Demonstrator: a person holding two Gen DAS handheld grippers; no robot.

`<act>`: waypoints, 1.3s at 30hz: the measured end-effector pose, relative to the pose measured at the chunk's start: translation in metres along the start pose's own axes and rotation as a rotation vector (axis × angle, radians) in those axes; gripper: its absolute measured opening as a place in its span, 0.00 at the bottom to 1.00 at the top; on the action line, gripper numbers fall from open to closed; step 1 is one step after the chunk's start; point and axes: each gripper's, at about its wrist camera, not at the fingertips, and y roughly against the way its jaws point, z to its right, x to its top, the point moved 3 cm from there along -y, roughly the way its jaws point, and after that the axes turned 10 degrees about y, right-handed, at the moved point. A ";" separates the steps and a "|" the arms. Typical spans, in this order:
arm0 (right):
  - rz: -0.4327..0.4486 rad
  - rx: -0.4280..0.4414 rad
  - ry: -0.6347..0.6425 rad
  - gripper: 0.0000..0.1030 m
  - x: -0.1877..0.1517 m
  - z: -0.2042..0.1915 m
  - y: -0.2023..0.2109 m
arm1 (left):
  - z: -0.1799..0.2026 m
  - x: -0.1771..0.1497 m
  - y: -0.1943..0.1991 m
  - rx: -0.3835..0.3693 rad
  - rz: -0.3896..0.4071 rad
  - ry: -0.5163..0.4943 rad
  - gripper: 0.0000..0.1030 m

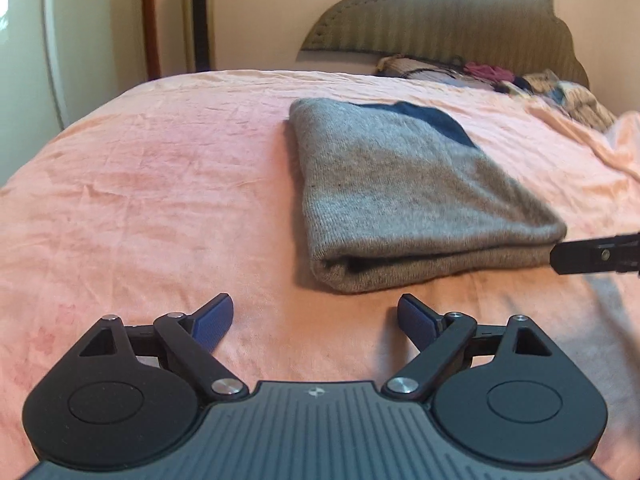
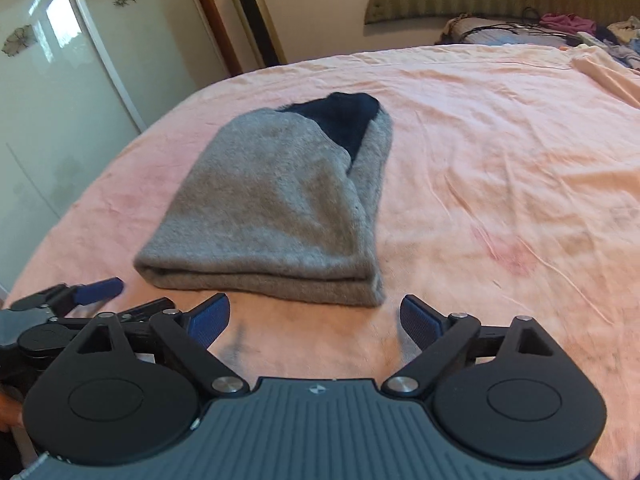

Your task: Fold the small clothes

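A bed point(image 1: 140, 168) covered in a wrinkled pink sheet point(image 2: 500, 152) fills most of both views. At its far end stands a padded olive headboard point(image 1: 460, 20), with a loose heap of mixed clothes point(image 1: 500, 74) lying against it on the right. Beyond the bed's left side are a pale wardrobe door point(image 2: 60, 100) with flower decals and a tall gold column unit point(image 2: 256, 16) against the wall.

A grey knitted garment point(image 1: 404, 196), folded into a thick rectangle, lies flat on the sheet near the middle of the bed, well apart from the heap. Its rolled fold edge faces the cameras, and a dark navy patch point(image 2: 344, 120) shows at its far end.

The left gripper point(image 1: 316, 316) hangs just above the sheet, short of the garment's near edge and to its left. Its jaws stand wide apart with nothing between them but bare sheet.

The right gripper point(image 2: 316, 316) sits just in front of the garment's near edge. Its jaws are also spread wide and empty; the blue pads point(image 2: 420, 320) do not touch the knit. Each gripper shows at the edge of the other's view, close alongside.
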 end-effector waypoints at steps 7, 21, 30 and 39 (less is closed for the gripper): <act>0.030 0.009 -0.057 1.00 0.030 0.016 -0.010 | -0.010 0.037 -0.019 -0.166 -0.077 0.210 0.87; -0.117 0.160 -0.024 0.22 0.024 0.025 -0.043 | 0.003 0.034 -0.026 -0.177 -0.163 0.015 0.20; 0.034 0.218 -0.202 0.89 0.088 0.082 -0.043 | -0.018 0.107 -0.035 -0.252 -0.044 0.155 0.81; -0.094 0.204 -0.295 0.85 0.145 0.100 -0.157 | 0.008 0.155 -0.151 -0.238 -0.178 0.189 0.48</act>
